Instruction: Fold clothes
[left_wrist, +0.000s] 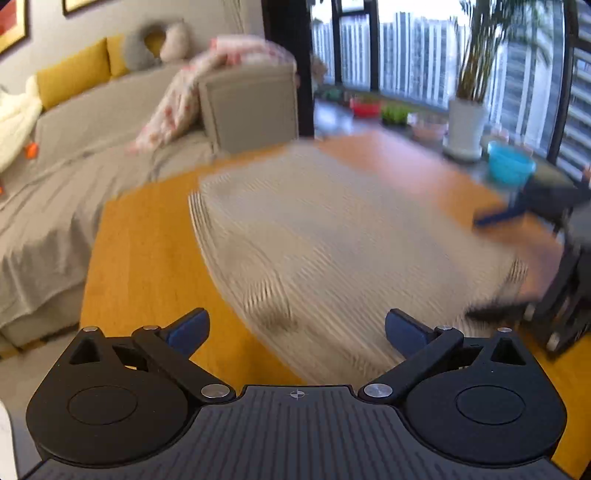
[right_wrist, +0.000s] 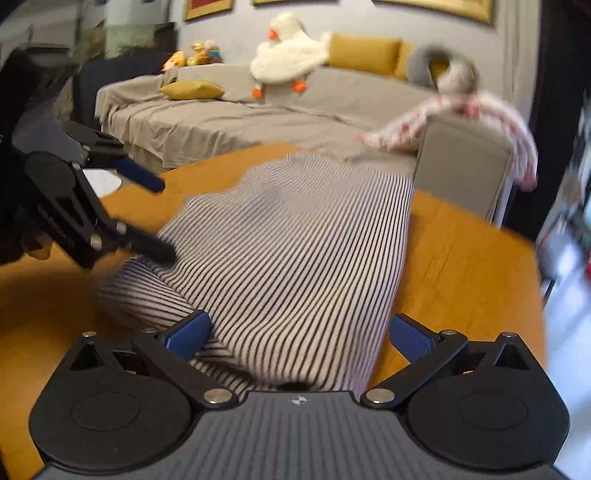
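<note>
Now, from your left: your left gripper (left_wrist: 297, 328) has its two blue-padded fingers (left_wrist: 190, 330) spread wide with nothing between them, hovering at the near edge of the striped garment (left_wrist: 332, 236). From the right wrist view you see that same left gripper (right_wrist: 162, 218) at the garment's left side, its lower finger touching or just over the cloth; blur keeps you from telling which. One striped garment (right_wrist: 295, 251) lies spread on the wooden table (right_wrist: 461, 258), bunched at its left edge. Your right gripper (right_wrist: 299, 334) is also wide apart, both pads straddling the garment's near hem without pinching it. Further right, by the window, you have one white planter (left_wrist: 466, 125) holding a tall plant and one teal basin (left_wrist: 509, 162) whose contents you cannot see.
</note>
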